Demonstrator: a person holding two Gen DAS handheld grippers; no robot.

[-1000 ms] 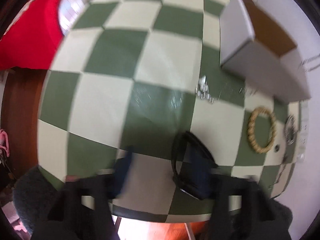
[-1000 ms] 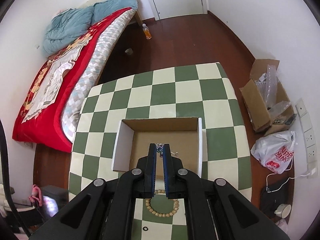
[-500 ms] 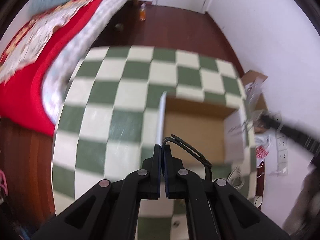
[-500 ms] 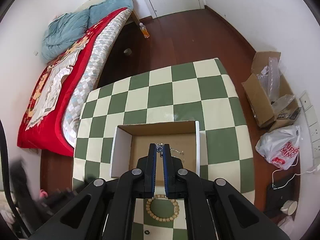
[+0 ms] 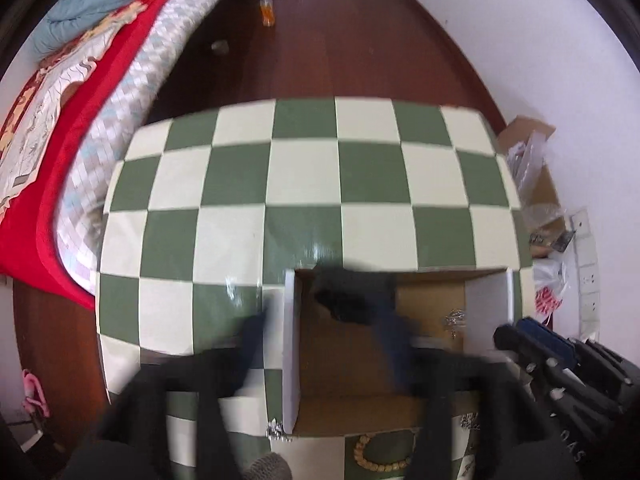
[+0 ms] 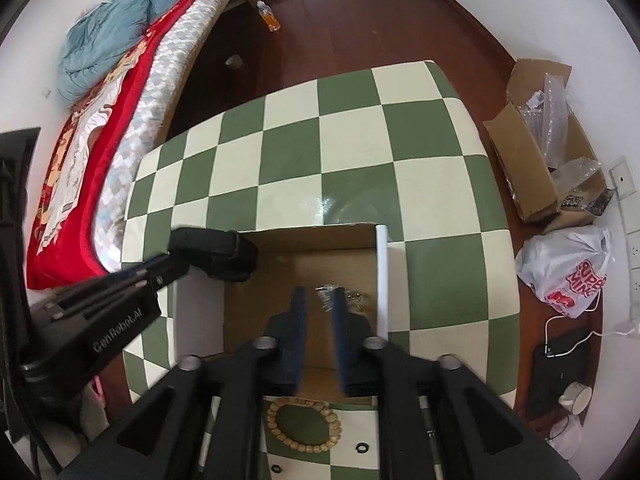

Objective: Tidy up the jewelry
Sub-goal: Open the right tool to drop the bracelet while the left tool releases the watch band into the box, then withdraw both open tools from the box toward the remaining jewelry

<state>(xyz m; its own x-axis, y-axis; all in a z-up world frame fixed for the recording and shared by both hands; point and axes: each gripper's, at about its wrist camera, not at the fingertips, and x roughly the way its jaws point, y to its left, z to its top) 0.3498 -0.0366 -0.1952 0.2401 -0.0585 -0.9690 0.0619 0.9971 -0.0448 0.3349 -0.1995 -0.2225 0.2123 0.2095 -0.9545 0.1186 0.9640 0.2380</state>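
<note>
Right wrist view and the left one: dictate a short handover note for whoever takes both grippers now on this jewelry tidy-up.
Left gripper: open, over the cardboard box's far-left corner; its view is blurred.
Right gripper: open, empty, above the box.
Done: a dark band seems to be in the far-left corner, and silver pieces lie on the box floor.
Left, on the checkered table: beaded bracelet, small rings, and a silver piece by the box's near-left corner. These probably go in next.
</note>
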